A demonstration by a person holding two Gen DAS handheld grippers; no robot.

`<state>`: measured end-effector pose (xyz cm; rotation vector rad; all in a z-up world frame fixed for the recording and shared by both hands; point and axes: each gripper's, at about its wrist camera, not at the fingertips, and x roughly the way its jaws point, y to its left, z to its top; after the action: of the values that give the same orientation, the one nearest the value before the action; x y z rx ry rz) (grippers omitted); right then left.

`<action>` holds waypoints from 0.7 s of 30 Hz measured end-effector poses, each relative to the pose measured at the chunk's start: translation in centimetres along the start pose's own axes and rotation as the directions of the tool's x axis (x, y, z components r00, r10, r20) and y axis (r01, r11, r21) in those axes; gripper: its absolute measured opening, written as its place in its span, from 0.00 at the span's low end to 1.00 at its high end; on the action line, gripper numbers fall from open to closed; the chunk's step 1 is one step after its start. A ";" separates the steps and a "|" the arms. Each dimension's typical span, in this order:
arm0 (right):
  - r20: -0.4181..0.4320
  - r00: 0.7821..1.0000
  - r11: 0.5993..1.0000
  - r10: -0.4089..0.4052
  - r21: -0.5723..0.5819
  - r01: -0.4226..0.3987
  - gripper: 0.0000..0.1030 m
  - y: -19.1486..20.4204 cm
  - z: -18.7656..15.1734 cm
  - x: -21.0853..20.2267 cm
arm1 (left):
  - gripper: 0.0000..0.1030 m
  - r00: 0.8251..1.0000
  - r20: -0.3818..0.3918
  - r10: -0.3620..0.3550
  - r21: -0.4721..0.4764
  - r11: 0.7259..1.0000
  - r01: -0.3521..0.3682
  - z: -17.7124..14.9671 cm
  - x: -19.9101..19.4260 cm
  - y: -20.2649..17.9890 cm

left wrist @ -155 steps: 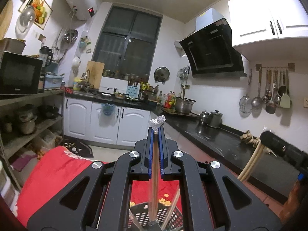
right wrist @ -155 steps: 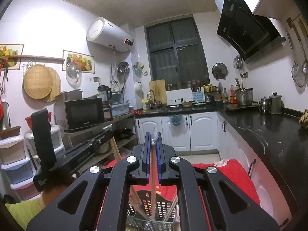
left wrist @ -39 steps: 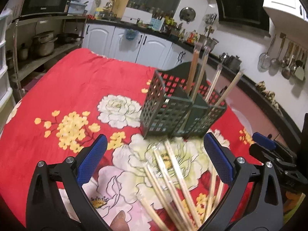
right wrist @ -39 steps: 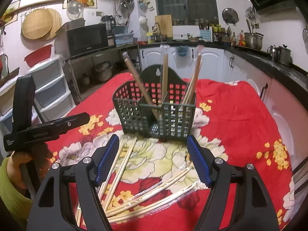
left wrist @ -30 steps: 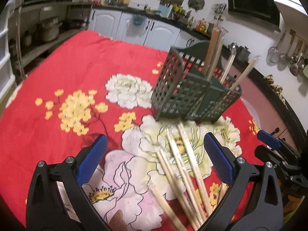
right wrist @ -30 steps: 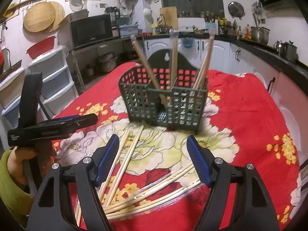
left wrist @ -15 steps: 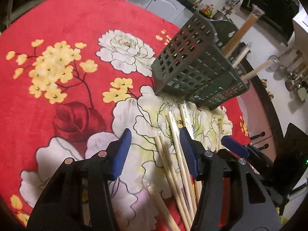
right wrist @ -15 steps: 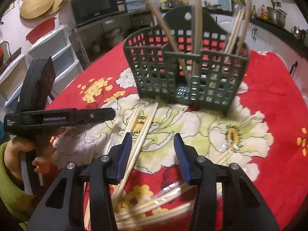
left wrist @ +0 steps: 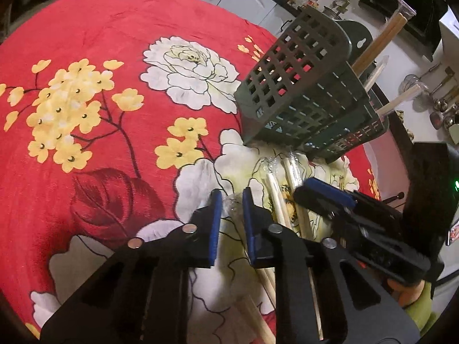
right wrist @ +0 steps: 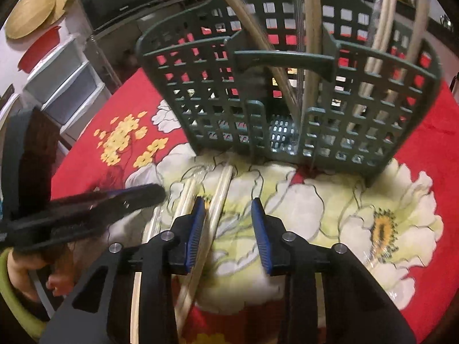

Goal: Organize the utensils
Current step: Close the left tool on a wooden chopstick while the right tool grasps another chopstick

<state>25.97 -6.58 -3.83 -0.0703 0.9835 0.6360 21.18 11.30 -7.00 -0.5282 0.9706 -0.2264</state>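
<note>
the left tool (left wrist: 231, 200) sits low over the flowered red cloth (left wrist: 86, 149) on the worktop, its blue pads narrowly apart around the clear wrapper end of a chopstick pair (left wrist: 233, 209), not visibly clamped. the right tool (right wrist: 228, 210) is half open with a wrapped pair (right wrist: 213, 209) lying between its pads. beyond stands the green basket (right wrist: 287, 106), holding upright chopsticks (right wrist: 311, 28).

Dark green lattice utensil caddy (right wrist: 289, 91), upright, three compartments, straight ahead of both grippers; several wrapped chopstick pairs (right wrist: 311, 37) leaning inside. Loose plastic-wrapped chopsticks (right wrist: 216, 195) flat on the cloth, between the right gripper's blue pads and beside them.
</note>
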 end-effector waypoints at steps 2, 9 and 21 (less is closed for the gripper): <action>-0.007 1.000 1.000 0.001 0.012 -0.001 0.28 0.0 0.6 0.5 | 0.08 1.000 0.001 -0.011 -0.005 1.000 0.011 0.0 -0.3 0.6; -0.041 0.999 0.997 0.024 0.077 -0.021 0.15 -0.6 1.8 1.9 | 0.06 0.999 0.007 -0.048 -0.027 0.998 0.048 0.0 -0.4 1.4; 0.066 0.994 0.994 0.086 0.067 -0.091 0.09 -2.0 1.6 -3.3 | 0.05 0.994 0.060 -0.096 -0.018 0.995 0.098 0.0 -2.8 1.3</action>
<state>26.96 -9.26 -0.78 0.0549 0.9509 0.6809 19.56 13.55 -5.60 -0.5992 0.8917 -0.2862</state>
